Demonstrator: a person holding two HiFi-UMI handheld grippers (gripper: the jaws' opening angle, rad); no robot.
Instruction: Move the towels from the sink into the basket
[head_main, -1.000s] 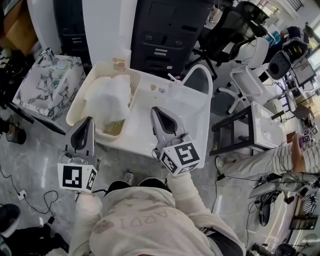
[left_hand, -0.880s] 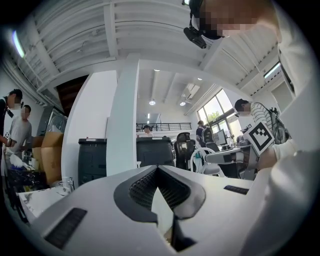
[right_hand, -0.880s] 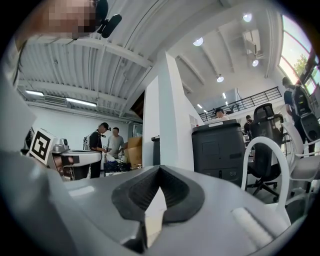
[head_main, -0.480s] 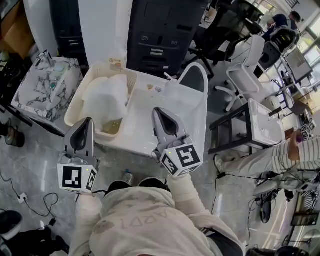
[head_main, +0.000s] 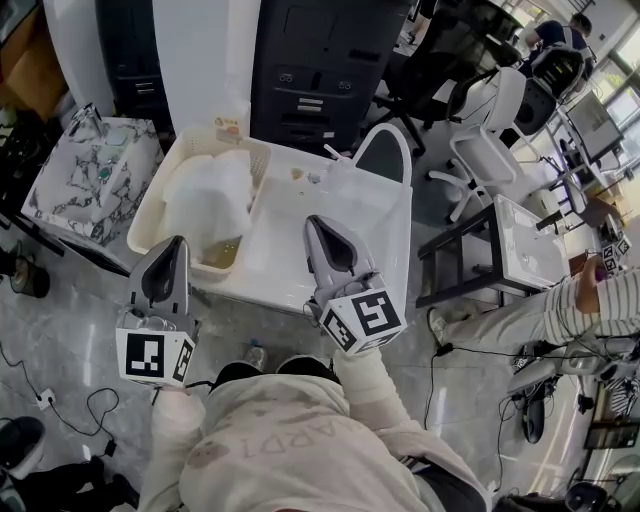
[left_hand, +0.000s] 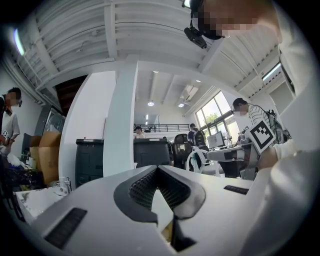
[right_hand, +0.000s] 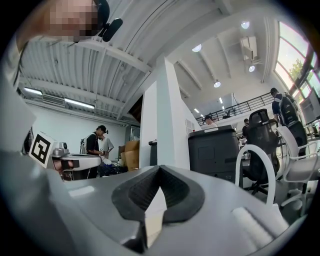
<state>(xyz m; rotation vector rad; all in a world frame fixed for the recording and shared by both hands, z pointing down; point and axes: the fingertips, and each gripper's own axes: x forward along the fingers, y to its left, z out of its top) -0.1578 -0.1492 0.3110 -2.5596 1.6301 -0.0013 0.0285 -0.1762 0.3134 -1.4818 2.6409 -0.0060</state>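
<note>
The left tool and the right tool are both clenched with nothing between their jaws, held side by side over the near edge of the white table. A heap of white towels lies inside the beige basket on that table. The marble sink stands just left of the basket.

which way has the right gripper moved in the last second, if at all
No, not noticeably. In the head view the right gripper keeps its tip about the same way off to the right of the beige basket.
</note>
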